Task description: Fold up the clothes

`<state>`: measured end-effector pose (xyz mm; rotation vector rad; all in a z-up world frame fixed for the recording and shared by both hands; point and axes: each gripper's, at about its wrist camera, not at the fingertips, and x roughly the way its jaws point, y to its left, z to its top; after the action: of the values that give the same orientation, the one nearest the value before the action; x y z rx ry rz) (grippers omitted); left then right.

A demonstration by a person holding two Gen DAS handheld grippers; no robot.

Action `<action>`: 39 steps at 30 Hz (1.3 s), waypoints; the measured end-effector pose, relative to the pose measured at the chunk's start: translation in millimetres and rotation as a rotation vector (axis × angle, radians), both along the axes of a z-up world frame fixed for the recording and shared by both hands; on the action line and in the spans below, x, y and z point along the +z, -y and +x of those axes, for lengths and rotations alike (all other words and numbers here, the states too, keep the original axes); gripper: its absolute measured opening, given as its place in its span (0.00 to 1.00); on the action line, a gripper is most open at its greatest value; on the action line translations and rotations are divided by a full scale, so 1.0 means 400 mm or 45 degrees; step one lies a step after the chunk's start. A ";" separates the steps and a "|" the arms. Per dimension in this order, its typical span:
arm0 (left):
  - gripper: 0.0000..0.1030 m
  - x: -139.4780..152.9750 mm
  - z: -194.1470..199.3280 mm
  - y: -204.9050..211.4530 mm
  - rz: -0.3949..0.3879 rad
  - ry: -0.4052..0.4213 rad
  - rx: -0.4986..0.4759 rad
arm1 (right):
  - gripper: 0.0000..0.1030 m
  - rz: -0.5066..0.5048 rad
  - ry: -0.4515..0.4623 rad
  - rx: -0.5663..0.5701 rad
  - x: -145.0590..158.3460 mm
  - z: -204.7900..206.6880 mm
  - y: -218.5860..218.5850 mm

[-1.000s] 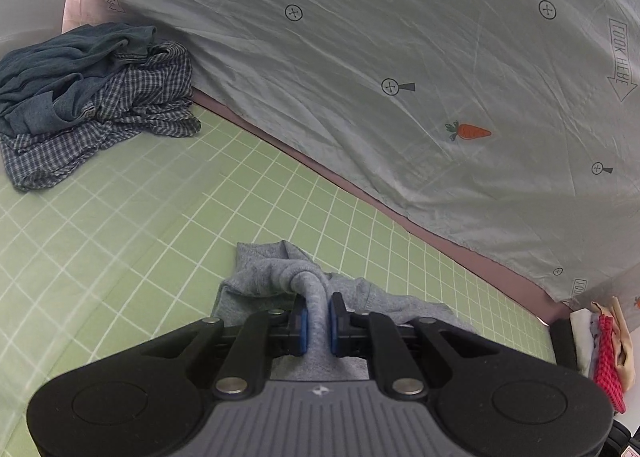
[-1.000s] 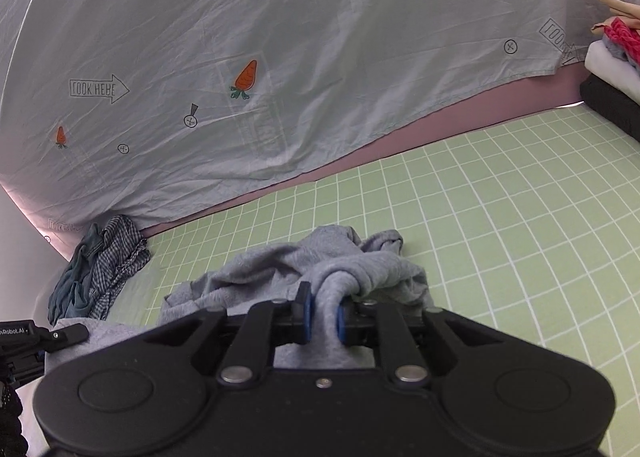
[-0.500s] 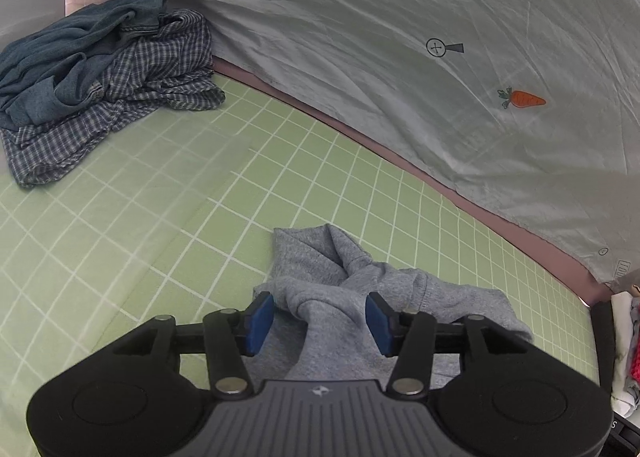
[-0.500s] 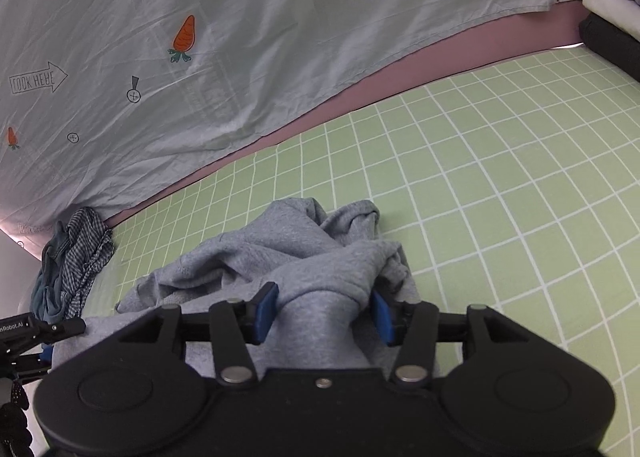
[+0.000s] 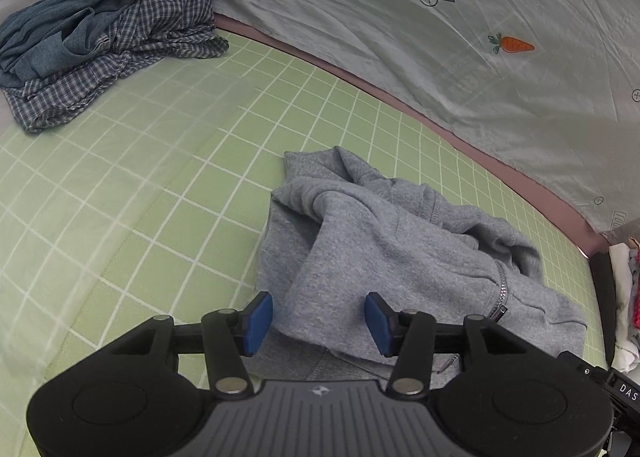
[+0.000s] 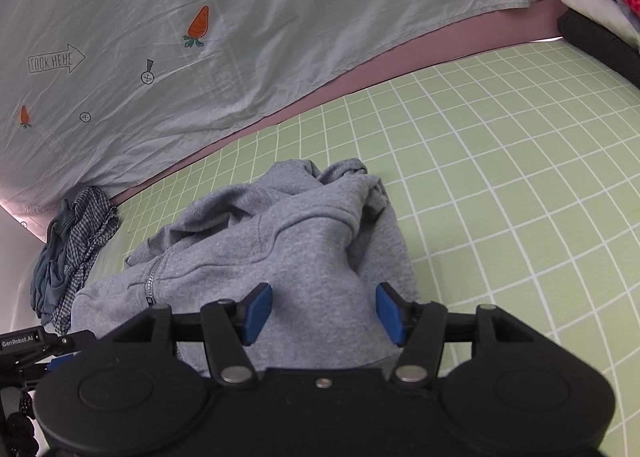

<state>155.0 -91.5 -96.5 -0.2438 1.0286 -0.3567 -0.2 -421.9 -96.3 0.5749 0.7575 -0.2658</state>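
A grey zip-up sweatshirt point(image 5: 384, 245) lies crumpled on the green grid-pattern sheet point(image 5: 140, 177). It also shows in the right wrist view point(image 6: 280, 257), with its zipper at the left. My left gripper point(image 5: 319, 317) is open, its blue pads either side of a grey fold, holding nothing. My right gripper point(image 6: 324, 313) is open too, just above the garment's near part. The left gripper's body shows at the lower left of the right wrist view.
A pile of blue and checked clothes point(image 5: 100, 45) lies at the far left, also in the right wrist view point(image 6: 72, 249). A stack of folded clothes point(image 6: 600, 5) sits at the far right. A pale printed sheet point(image 5: 400, 17) hangs behind the bed.
Both grippers were shut on folds of the grey sweatshirt a second ago. Both have opened and let go, and the sweatshirt now lies on the sheet.
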 end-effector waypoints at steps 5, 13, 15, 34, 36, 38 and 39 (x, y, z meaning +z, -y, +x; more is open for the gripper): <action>0.09 0.011 0.001 0.019 0.010 0.022 -0.076 | 0.32 -0.025 0.002 0.044 0.000 0.004 -0.014; 0.06 0.092 0.076 0.015 -0.147 0.109 -0.074 | 0.08 -0.041 0.090 0.067 0.045 0.047 0.018; 0.07 0.115 0.130 0.026 -0.178 0.151 -0.050 | 0.08 -0.051 0.126 0.058 0.071 0.085 0.044; 0.83 -0.027 0.183 0.010 0.136 0.031 0.028 | 0.73 -0.192 -0.011 0.004 0.025 0.212 0.086; 0.83 -0.051 0.179 0.020 0.168 -0.001 0.020 | 0.75 -0.160 -0.061 0.015 -0.005 0.216 0.079; 0.83 -0.068 0.177 0.030 0.190 -0.019 0.017 | 0.75 -0.146 -0.086 0.002 -0.025 0.222 0.080; 0.83 -0.071 0.177 0.035 0.194 -0.018 0.016 | 0.75 -0.146 -0.084 -0.004 -0.029 0.226 0.083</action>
<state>226.0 -105.6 -125.1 -0.1155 1.0620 -0.2638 90.3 -455.1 -108.0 0.4604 0.7999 -0.3304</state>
